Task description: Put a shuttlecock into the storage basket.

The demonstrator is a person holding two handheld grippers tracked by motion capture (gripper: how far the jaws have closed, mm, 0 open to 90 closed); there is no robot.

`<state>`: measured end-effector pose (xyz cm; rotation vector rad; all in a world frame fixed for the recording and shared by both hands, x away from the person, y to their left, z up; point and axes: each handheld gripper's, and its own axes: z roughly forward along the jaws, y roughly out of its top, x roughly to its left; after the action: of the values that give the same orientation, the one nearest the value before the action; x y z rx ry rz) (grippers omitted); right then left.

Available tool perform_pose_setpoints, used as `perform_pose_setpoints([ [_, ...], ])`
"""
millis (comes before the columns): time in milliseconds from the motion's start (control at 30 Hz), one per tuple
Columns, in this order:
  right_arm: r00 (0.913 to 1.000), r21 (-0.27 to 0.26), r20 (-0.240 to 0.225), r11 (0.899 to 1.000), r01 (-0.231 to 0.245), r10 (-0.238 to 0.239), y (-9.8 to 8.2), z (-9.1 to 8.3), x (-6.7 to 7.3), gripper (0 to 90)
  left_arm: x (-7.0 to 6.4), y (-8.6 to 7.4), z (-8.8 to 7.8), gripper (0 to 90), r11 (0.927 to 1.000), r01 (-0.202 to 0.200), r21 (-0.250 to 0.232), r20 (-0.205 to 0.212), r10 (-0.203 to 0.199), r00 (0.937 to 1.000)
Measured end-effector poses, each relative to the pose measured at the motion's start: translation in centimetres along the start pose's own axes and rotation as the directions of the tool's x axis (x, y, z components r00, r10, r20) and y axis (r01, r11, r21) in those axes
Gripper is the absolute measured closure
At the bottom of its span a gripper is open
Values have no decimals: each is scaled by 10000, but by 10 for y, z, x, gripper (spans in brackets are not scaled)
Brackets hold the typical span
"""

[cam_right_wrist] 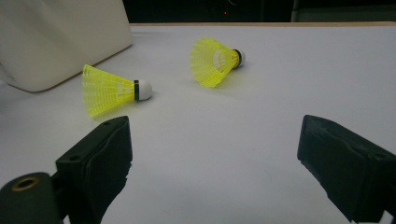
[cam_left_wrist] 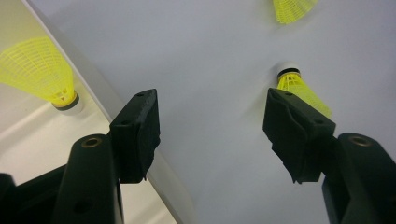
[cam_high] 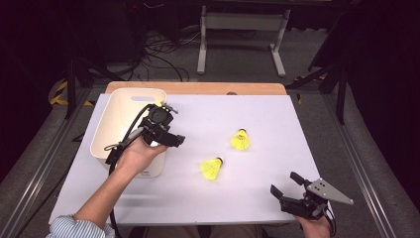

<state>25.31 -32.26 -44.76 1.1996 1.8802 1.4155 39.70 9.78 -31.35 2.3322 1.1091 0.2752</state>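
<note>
black jaws of the right gripper (cam_right_wrist: 215,163) rise from the bottom of the right gripper view, spread wide with bare white table (cam_right_wrist: 280,93) between them and nothing held. in the high view this gripper (cam_high: 289,186) sits at lower right of the frame, its grey three-cornered plate pointing right, over the table's near edge.

table (cam_high: 277,119): white sheet over a wooden top, a strip of wood showing along the far edge.

bin (cam_high: 121,101): cream, rectangular, handle slot in its far wall, at left of centre in the high view, on the table's left part. in the right gripper view its outer wall (cam_right_wrist: 60,37) occupies the upper left.

left gripper (cam_high: 171,139): held by the left hand (cam_high: 138,153) over the bin's right rim in the high view, cable looping over the bin. in the left gripper view its jaws (cam_left_wrist: 210,135) stand wide apart, empty; the bin rim (cam_left_wrist: 116,107) runs diagonally under the left jaw.

shuttlecocks (all yellow skirt, white cork):
- one inside the bin (cam_left_wrist: 42,74), upper left of the left gripper view, lying on the bin floor.
- near one on the table (cam_high: 212,167), centre of the high view, cork pointing right (cam_right_wrist: 114,89); partly behind the right jaw in the left gripper view (cam_left_wrist: 299,88).
- far one (cam_high: 240,139), right of and above it, apart from it (cam_right_wrist: 215,60); at the top edge of the left gripper view (cam_left_wrist: 292,9).
</note>
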Motion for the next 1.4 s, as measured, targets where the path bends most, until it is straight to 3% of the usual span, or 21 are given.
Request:
perform_pose_setpoints([
  [1033,10000,44,-25,10000,-58,58,0,0,1,108,-8,-1,14,364,9997,-191,183,277,186,9994],
  [1267,9999,53,-93,10000,-66,67,1,1,2,107,-11,-2,20,362,9989,-308,341,338,297,9990],
  [1400,9990,90,-387,9997,-212,215,0,2,4,106,-13,-2,20,363,9989,-304,344,356,291,9989],
])
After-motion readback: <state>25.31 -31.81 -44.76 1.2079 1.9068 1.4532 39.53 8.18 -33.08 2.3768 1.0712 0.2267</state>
